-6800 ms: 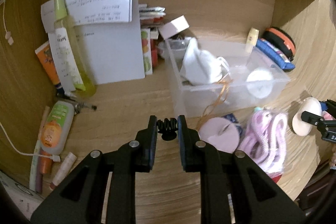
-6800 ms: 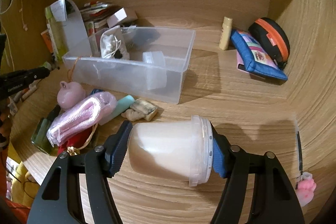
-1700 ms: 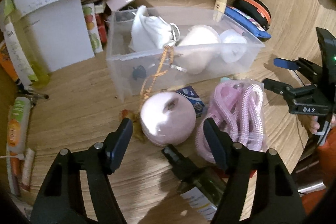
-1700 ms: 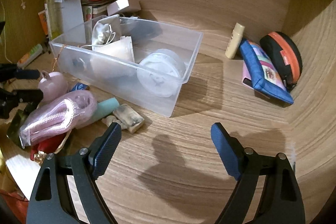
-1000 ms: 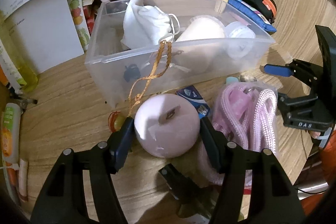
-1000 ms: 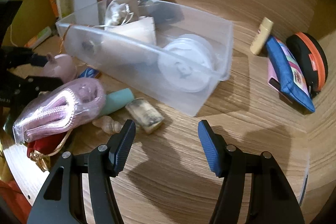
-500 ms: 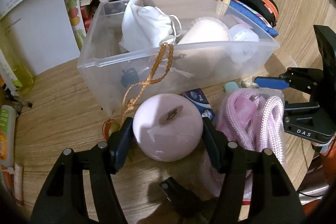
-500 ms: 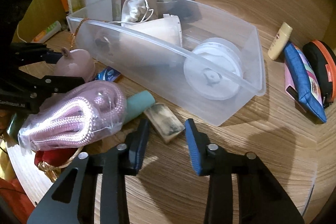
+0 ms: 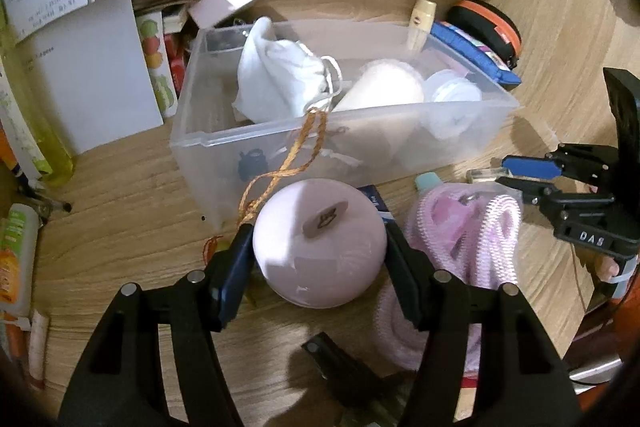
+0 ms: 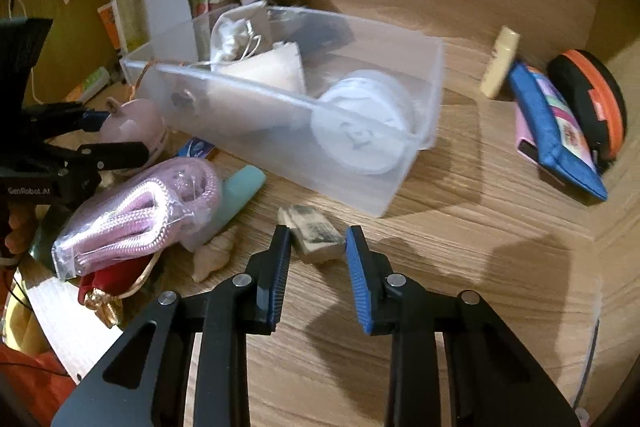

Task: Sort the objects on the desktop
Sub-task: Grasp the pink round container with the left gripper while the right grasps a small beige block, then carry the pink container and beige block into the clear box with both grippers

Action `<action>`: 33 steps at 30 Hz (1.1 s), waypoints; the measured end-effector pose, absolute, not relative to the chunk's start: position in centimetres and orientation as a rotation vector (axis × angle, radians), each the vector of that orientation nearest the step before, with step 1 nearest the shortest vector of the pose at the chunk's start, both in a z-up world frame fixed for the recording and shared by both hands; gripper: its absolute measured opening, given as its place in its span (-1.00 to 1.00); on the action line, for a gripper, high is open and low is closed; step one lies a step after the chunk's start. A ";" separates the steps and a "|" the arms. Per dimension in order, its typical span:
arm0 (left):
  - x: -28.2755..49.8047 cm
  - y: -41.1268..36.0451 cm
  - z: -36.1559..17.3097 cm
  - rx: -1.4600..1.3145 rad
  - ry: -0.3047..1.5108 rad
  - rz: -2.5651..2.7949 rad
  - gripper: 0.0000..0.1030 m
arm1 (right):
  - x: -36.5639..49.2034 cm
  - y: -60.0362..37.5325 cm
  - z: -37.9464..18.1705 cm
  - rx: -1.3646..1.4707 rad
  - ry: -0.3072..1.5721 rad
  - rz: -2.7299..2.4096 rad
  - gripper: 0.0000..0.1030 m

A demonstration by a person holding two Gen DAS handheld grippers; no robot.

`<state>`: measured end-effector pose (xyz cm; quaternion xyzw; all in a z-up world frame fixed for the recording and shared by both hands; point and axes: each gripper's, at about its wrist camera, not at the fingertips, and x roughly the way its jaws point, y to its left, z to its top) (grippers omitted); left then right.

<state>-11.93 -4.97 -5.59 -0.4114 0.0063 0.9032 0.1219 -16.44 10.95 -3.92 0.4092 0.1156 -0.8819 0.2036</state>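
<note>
Warm dim indoor light, soft shadows, motion blur, strong fisheye edges.

Bin sitting mid-desk, holding cloth bag and 2 jars. Round ball lying just before it; bagged rope beside the ball; eraser block before the bin.

Both handheld tools: matte black plastic arms, forked, silver screw heads at pivots. Right gripper fingers faced with ribbed blue pads. White lettering on housings: "DAS", "GenRobot.AI". Bare skin of fingertips behind each housing.
</note>
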 end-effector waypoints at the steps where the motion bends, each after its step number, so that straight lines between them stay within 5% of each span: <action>1: -11.8 -4.9 -5.4 -1.196 0.015 2.632 0.22 | -16.3 11.2 -3.7 1.137 0.316 -2.468 -0.51; 33: -11.4 -6.6 1.3 -0.984 -0.101 2.708 0.22 | -15.7 12.5 3.4 0.896 0.283 -2.600 -0.53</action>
